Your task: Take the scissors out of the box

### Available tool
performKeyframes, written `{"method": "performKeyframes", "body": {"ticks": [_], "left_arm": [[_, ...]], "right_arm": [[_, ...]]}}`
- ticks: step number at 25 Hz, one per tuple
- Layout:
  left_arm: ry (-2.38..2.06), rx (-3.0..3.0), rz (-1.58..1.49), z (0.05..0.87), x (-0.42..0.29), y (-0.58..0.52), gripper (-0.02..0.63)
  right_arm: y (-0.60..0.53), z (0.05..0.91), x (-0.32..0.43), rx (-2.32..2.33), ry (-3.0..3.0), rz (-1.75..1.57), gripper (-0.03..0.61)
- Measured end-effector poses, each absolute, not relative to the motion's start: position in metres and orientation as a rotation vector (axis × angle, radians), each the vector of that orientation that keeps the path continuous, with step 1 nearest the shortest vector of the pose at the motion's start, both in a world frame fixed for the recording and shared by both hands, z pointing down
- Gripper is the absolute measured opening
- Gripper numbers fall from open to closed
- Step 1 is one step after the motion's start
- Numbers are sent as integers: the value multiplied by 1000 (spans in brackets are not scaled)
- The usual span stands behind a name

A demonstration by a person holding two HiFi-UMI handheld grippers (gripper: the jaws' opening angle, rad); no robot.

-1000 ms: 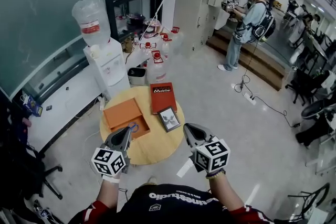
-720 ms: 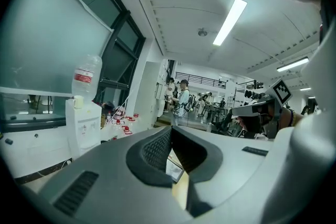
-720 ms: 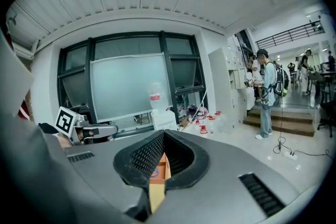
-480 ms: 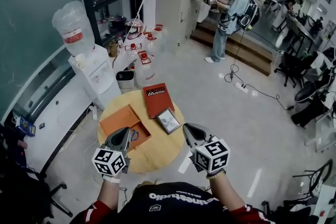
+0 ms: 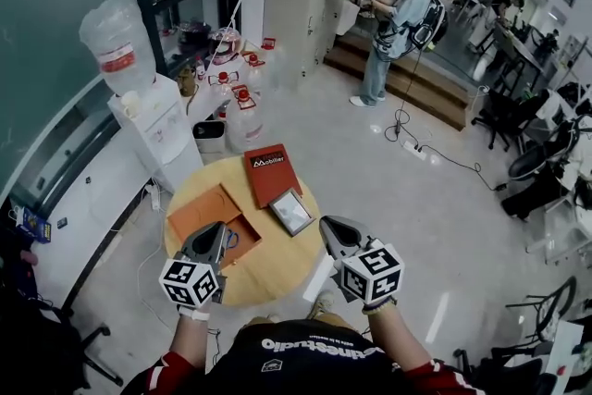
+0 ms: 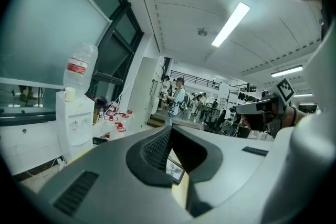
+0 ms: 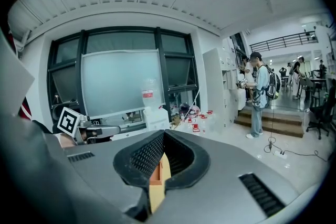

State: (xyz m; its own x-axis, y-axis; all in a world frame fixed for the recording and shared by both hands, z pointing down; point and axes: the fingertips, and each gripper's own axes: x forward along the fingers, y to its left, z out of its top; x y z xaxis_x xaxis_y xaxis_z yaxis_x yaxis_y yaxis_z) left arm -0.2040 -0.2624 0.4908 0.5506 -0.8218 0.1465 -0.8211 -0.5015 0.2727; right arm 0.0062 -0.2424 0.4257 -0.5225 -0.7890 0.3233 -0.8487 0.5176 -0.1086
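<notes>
Head view shows me a round wooden bench (image 5: pixel 268 264) in a big room. On it lie an open orange box (image 5: pixel 199 210), a red book (image 5: pixel 268 173) behind the box, and a small picture frame (image 5: pixel 291 211) to the right of the box. The scissors (image 5: pixel 230 239) are in the box, near its right side, and I can only see their blue handle rings. My left claw (image 5: pixel 218 232) hangs over the near part of the box, with its tip just beside those blue rings. I cannot tell if it touches them. In the left gripper view its two jaws are pressed together at the tip, and nothing is between them. My right claw (image 5: pixel 328 227) is over the right edge of the bench, well apart from the box. In the right gripper view its jaws are pressed together too, and it holds nothing. Past the bench stands a white water cooler (image 5: pixel 153 120) with a big bottle on top. Some red-capped jugs (image 5: pixel 242 97) sit on the floor beside it. A person (image 5: pixel 393 14) stands far off by the steps.
</notes>
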Motion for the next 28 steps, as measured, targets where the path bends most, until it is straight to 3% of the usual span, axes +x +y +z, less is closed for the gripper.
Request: {"method": "performKeyframes", "body": {"ticks": [28], "left_arm": [[-1408, 2551, 339, 545, -209, -301, 17]], "right_arm": [[-253, 451, 8, 1387, -2522, 411, 28]]}}
